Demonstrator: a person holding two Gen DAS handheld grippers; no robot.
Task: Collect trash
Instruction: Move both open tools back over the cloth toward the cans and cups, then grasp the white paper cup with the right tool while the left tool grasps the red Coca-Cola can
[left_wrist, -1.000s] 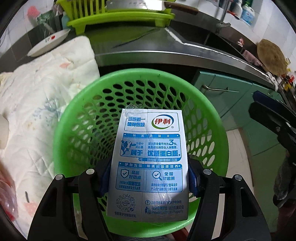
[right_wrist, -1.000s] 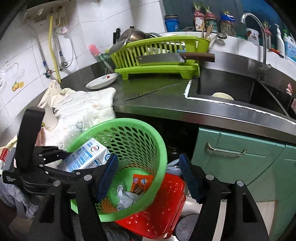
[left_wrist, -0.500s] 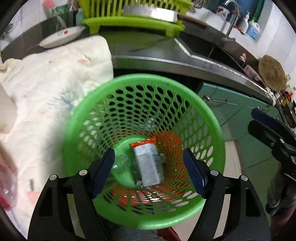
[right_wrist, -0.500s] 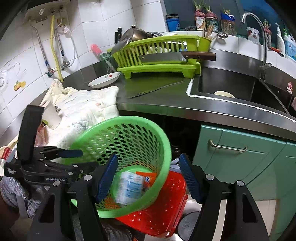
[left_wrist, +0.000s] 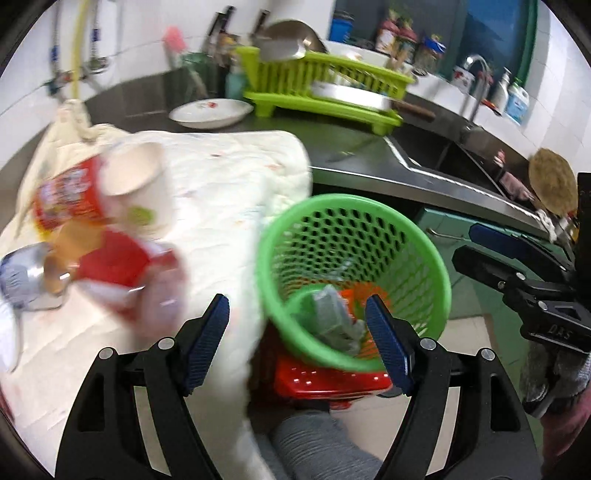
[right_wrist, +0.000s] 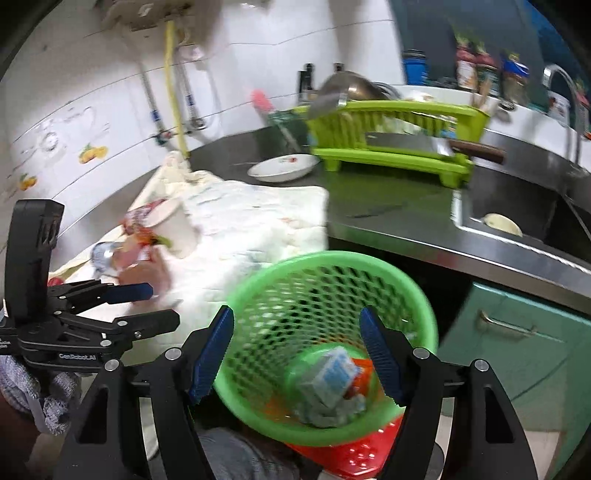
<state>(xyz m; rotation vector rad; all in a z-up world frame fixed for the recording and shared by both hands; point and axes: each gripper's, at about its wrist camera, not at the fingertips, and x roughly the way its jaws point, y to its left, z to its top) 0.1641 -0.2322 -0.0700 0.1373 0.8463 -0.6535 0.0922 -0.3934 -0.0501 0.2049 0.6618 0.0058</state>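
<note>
Swinging away from the green basket (left_wrist: 354, 280), the left gripper (left_wrist: 297, 347) is now seen wide open and empty; a second ago a milk carton was clamped in it above the basket, half a second ago the carton was already dropped inside. The carton (right_wrist: 330, 374) is now found lying at the basket bottom, tilted, on crumpled paper and beside an orange wrapper (right_wrist: 364, 373). One piece is thus judged collected. The left view is turned toward the white cloth (left_wrist: 229, 192) on the bench, where more trash is shown, blurred: a red-and-white paper cup (left_wrist: 110, 199) on its side, a red packet (left_wrist: 122, 262) touching it, a foil piece (left_wrist: 26, 277) just beside. These are judged the next targets. The right gripper (right_wrist: 297, 354) is held open over the basket rim, nothing gripped. The basket is set on a red crate (left_wrist: 325, 380) below the bench edge. Carton print is white-blue, crushed look; details are not readable.
</note>
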